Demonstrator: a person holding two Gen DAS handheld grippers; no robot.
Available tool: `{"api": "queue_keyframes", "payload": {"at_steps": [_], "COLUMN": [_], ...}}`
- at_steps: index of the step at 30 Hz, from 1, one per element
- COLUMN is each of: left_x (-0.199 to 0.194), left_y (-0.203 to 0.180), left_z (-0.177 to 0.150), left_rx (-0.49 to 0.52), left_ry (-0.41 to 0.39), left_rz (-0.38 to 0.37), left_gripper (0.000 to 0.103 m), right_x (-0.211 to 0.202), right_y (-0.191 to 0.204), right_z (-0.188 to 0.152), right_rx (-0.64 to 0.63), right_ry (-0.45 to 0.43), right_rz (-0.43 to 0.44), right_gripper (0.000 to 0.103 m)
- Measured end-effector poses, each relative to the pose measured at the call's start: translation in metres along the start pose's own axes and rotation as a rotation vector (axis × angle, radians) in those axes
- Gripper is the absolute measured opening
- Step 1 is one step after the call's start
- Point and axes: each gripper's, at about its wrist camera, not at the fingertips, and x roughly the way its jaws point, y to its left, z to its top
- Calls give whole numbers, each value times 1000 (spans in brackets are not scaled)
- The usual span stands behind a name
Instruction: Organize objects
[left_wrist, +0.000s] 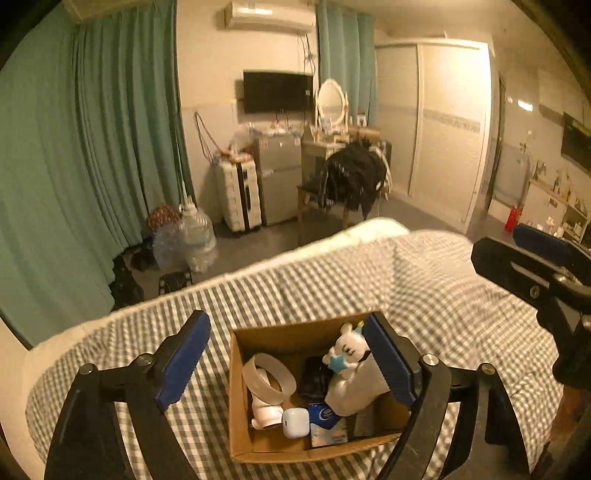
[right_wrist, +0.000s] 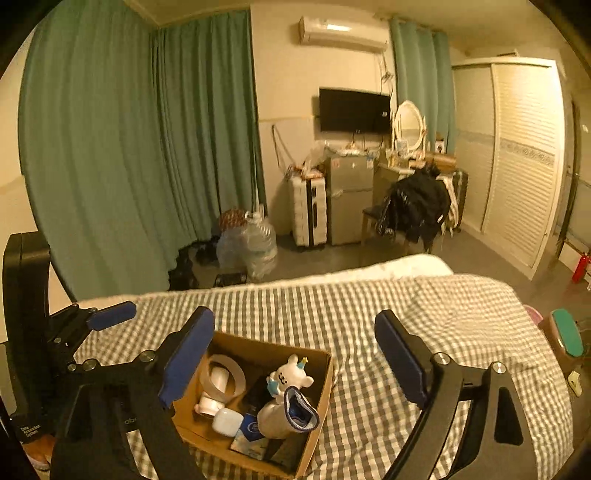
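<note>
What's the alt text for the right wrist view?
An open cardboard box on a checked bedspread holds a white bear toy, a tape roll and a sock. The open right gripper hovers above it, empty.

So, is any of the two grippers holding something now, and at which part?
No. The left gripper and the right gripper are both open and empty, above the cardboard box on the bed.

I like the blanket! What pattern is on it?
The bedcover has a grey-and-white check pattern, clearest in the right wrist view.
</note>
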Motion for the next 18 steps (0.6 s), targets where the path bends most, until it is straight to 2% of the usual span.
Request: {"api": "queue_keyframes", "payload": {"at_steps": [5,10,13,18], "left_x": [-68,-136,-168,-198], "left_y": [-5,-5,-2,4], "left_z": [21,21,11,-13], "left_rx": [15,27,16,10], "left_ry": [-100,-205,-256,-300], "left_rz": [22,12,2,11], "left_gripper": [98,102,103,103], "right_x": [-61,-125,-157,-194], "right_y": [12,24,32,36], "right_z": [21,31,22,-11], "right_rx": [-18,-34,-56,-44], "right_ry": [-79,-164,-207,-266], "right_rz": [-6,-12,-17,-16], "right_gripper": [90,93,94,100]}}
